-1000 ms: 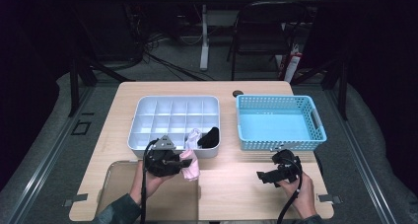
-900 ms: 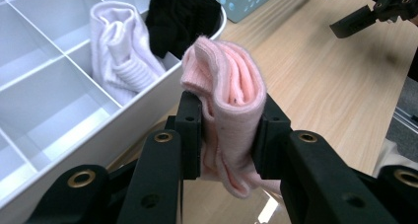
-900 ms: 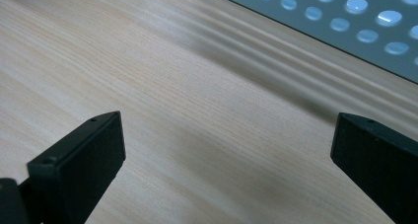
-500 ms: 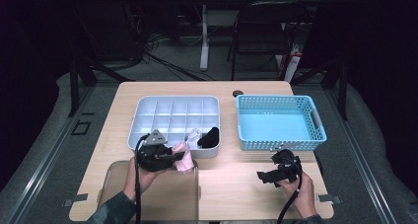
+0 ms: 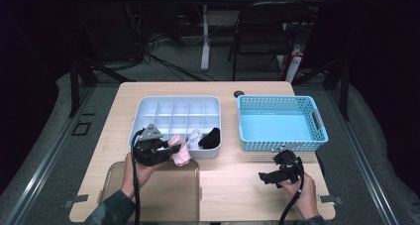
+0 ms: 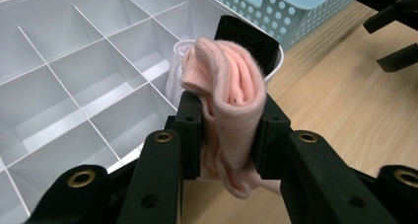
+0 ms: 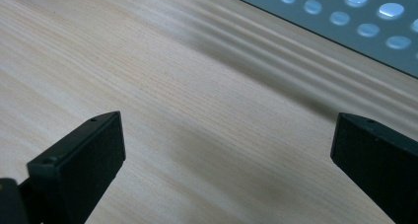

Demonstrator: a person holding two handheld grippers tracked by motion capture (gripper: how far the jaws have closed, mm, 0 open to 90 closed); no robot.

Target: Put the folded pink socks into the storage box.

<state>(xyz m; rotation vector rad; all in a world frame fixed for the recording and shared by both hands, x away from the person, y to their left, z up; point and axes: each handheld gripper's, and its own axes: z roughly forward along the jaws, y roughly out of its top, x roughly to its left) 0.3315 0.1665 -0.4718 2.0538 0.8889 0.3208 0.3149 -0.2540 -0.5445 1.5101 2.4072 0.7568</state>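
Observation:
A rolled pink sock [image 5: 180, 154] is pinched between the jaws of my left gripper [image 5: 174, 151], which hangs by the front wall of the white compartment tray [image 5: 148, 106]. In the left gripper view the pink sock [image 6: 231, 100] bulges up past my left gripper [image 6: 229, 130], over the tray [image 6: 74, 86]. A white sock [image 5: 194, 137] and a black sock [image 5: 211, 137] fill the tray's two front right compartments. My right gripper [image 5: 266, 177] rests low over bare wood in front of the blue basket [image 5: 280, 126], open with nothing between its fingers [image 7: 79, 165].
A clear plastic sheet or lid [image 5: 148, 190] lies at the table's front left edge. A small dark round spot [image 5: 239, 93] sits behind the basket. The basket wall [image 7: 345, 17] is close ahead of the right gripper. Chairs and cables stand beyond the table.
My left gripper has carried the pink sock a little to the left and up toward the tray's front wall. The right gripper has stayed where it was.

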